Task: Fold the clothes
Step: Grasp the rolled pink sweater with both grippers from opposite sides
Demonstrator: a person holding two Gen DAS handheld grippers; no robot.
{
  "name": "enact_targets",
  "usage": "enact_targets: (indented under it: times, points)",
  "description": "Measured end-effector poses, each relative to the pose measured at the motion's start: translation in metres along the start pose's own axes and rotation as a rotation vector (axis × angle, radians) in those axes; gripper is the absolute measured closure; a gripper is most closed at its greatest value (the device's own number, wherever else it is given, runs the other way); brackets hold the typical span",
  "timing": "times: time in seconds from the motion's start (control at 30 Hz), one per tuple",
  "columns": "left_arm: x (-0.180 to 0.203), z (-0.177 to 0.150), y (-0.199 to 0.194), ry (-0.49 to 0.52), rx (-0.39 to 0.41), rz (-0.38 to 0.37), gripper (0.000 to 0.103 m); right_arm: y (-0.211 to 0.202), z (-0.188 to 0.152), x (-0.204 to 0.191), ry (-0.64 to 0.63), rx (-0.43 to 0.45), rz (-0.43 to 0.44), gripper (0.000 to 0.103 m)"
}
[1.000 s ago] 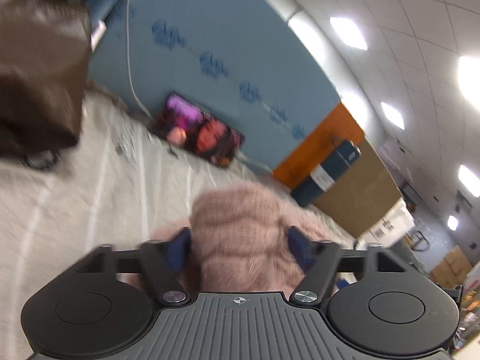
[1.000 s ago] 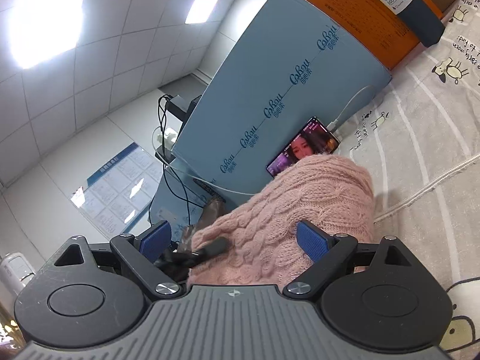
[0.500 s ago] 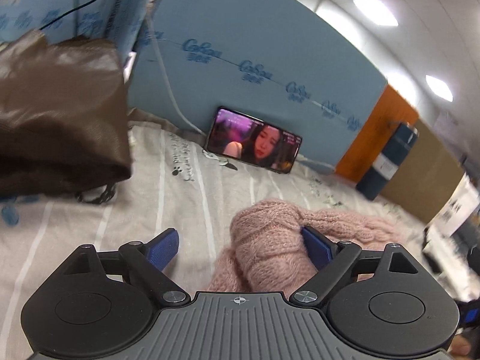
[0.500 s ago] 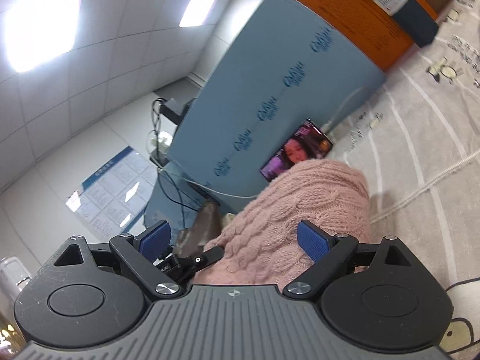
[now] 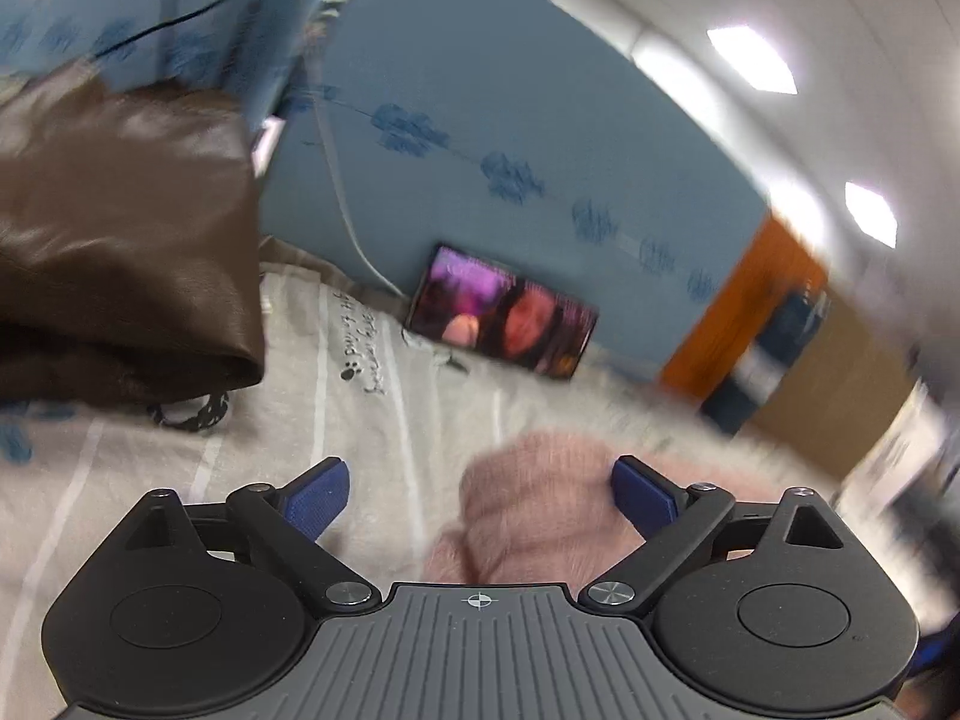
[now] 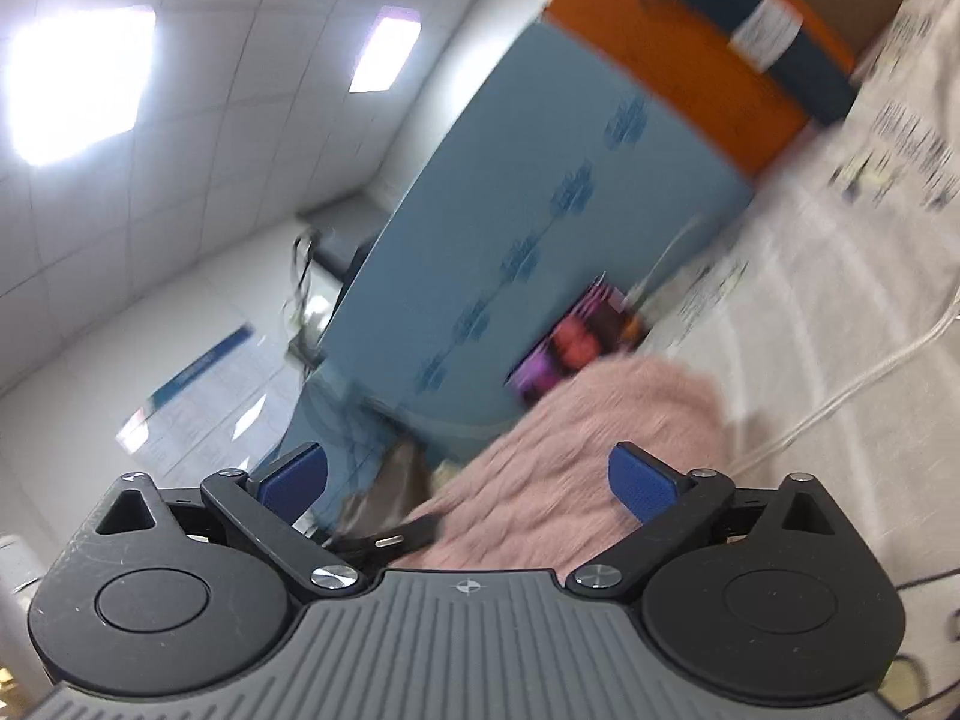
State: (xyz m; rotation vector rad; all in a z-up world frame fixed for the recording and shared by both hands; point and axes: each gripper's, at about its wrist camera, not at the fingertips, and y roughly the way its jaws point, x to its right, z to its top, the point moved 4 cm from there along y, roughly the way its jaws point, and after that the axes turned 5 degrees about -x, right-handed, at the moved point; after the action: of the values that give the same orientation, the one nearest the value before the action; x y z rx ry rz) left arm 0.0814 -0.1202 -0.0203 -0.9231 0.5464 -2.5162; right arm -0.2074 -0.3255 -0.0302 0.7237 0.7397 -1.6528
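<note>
A fluffy pink knitted sweater [image 5: 540,516] lies bunched on the grey striped bedsheet [image 5: 360,396]. My left gripper [image 5: 480,498] has its jaws opening around the bundle. Its left pad stands clear over the sheet and its right pad is right beside the wool. In the right wrist view the same sweater [image 6: 576,444] sits between the jaws of my right gripper [image 6: 468,483], which are also opening. There the left pad hangs free and the right pad is at the sweater's edge. Both views are motion-blurred.
A brown leather jacket [image 5: 120,240] lies folded at the left. A lit phone [image 5: 504,312] leans on the blue board [image 5: 510,138], with a white cable [image 5: 348,222] beside it. An orange panel [image 6: 678,72] and a dark bottle [image 6: 756,30] stand at the bed's far end.
Both grippers' jaws have widened. The left one was shut on the pink sweater and has let it go, and its left pad has drawn clear. Both views have swung and blurred.
</note>
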Motion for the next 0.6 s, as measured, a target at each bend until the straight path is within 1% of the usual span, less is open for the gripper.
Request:
enact_targets:
  times: [0.03, 0.1, 0.23, 0.33, 0.47, 0.6]
  points:
    - [-0.005, 0.003, -0.006, -0.052, 0.008, -0.013, 0.004, -0.001, 0.001, 0.001, -0.003, 0.016, -0.038, 0.000]
    - [-0.013, 0.004, -0.014, -0.125, 0.010, -0.025, 0.004, 0.003, 0.000, 0.006, 0.009, -0.001, -0.094, 0.000]
    - [-0.024, -0.004, -0.020, -0.212, -0.034, -0.060, 0.003, 0.008, -0.001, 0.013, 0.019, -0.026, -0.173, 0.000]
    - [-0.026, -0.013, -0.019, -0.243, -0.068, -0.081, 0.003, 0.011, -0.003, 0.018, 0.010, -0.050, -0.252, 0.000]
    - [-0.024, -0.019, -0.016, -0.234, -0.094, -0.092, 0.003, 0.019, -0.009, 0.022, -0.009, -0.116, -0.305, 0.000]
    - [-0.022, -0.025, -0.008, -0.265, -0.150, -0.156, 0.004, 0.025, -0.015, 0.020, -0.048, -0.178, -0.303, 0.000]
